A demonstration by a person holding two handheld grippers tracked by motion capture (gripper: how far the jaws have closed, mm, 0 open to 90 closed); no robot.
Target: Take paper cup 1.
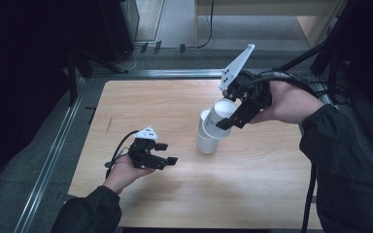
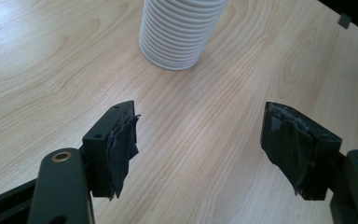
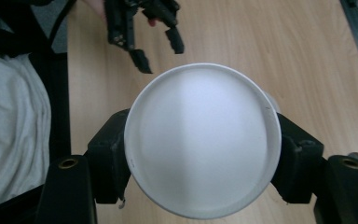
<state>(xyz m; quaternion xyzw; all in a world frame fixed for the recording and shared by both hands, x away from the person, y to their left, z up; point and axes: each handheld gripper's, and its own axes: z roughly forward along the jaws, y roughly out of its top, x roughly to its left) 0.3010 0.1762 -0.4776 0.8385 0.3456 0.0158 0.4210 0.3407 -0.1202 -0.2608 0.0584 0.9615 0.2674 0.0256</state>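
Observation:
My right gripper (image 1: 233, 110) is shut on a white paper cup (image 1: 220, 113), held tilted just above a stack of white ribbed cups (image 1: 206, 141) standing mid-table. In the right gripper view the cup (image 3: 203, 140) shows one round end between the two black jaws, which press on its sides. My left gripper (image 1: 165, 153) rests low over the table's left front, open with nothing between its fingers. The left gripper view has the stack (image 2: 177, 32) ahead of its spread jaws, well apart from them.
The light wooden table (image 1: 252, 189) has bare surface around the stack. Metal rails run along its left and far edges. A white cloth (image 3: 14, 126) lies beside the table edge in the right gripper view, where my left gripper (image 3: 161, 53) also appears farther off.

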